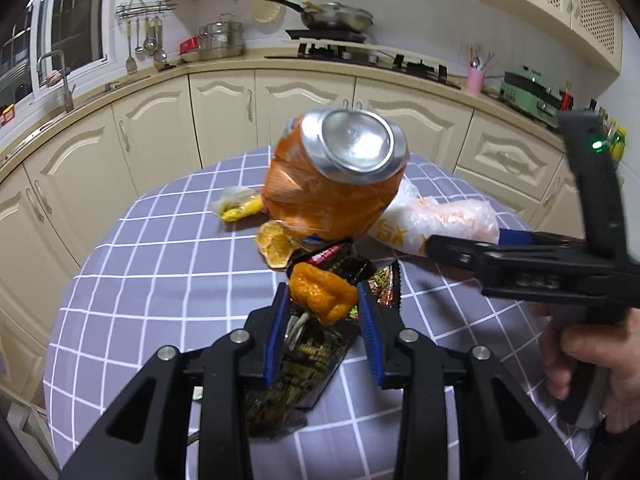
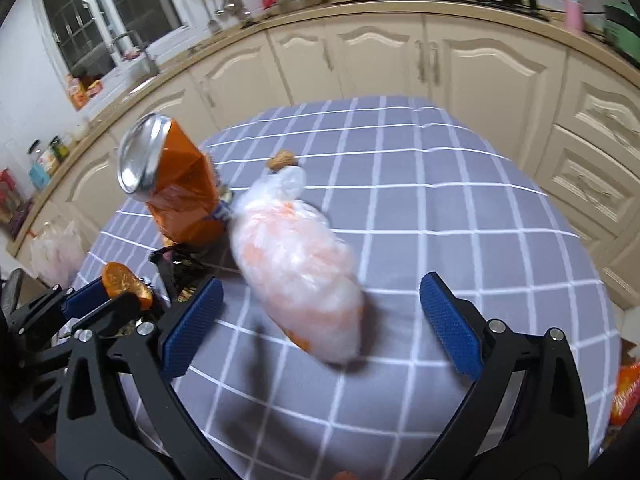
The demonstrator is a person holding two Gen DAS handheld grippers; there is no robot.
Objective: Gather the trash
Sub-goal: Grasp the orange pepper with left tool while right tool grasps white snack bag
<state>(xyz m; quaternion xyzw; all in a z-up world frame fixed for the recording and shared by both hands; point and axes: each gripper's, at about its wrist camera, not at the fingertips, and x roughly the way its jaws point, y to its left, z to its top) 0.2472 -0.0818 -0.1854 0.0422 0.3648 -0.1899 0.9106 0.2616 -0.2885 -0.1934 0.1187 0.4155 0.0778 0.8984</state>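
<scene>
Pinching orange peel [image 1: 322, 295] in my left gripper [image 1: 324, 304] beside the crushed can [image 1: 336, 184]; only my right gripper [image 2: 320, 312], fingers spread, shows the plastic bag [image 2: 296, 264] with bare tablecloth [image 2: 460, 208] rightward.

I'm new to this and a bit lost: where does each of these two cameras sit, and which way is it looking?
Left wrist: sits behind the left tool, facing the kitchen cabinets; it grips orange peel; the person's hand shows.
Right wrist: sits behind the open right tool, looking at the plastic bag.
Shared: crushed orange can, checked tablecloth.
</scene>
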